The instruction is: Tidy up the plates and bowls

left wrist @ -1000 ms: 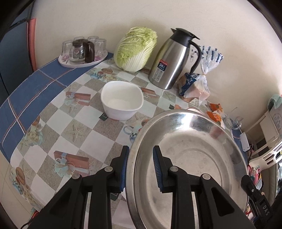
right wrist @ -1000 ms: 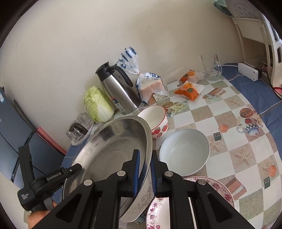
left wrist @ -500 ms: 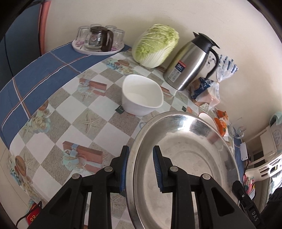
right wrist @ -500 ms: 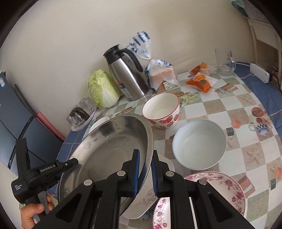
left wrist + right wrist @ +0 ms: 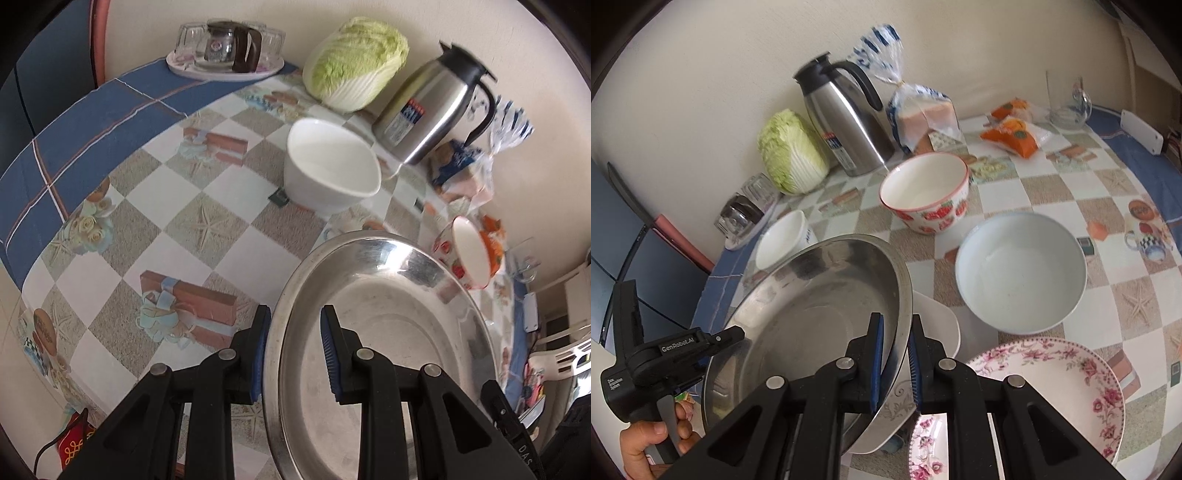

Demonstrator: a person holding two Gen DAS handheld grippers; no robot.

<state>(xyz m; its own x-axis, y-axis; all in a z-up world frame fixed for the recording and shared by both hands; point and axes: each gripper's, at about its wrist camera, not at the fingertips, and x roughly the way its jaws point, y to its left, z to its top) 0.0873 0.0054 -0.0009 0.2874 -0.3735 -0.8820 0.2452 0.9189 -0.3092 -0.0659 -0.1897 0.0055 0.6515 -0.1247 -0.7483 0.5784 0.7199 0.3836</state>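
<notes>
A: What are the two grippers doing?

B: Both have hold of the steel basin. The left gripper has its fingers clamped across the basin's near left rim, one pad outside and one inside. The right gripper is pinched tight on the opposite rim, seen from its own camera at the basin's right edge.

A: Where is the basin?

B: Tilted, over the near part of the checked table. In the right view it sits above a white dish with a grey scroll pattern; whether the two touch I cannot tell.

A: And the other crockery?

B: A flowered plate lies near right, just beside the dish. A pale bowl stands beyond it, and a strawberry bowl farther still. A white bowl sits to the far left of the basin.

A: Anything along the wall?

B: A cabbage, a steel flask, a bag of bread and a tray of glasses at the far left. A hand grips the left gripper's handle.
</notes>
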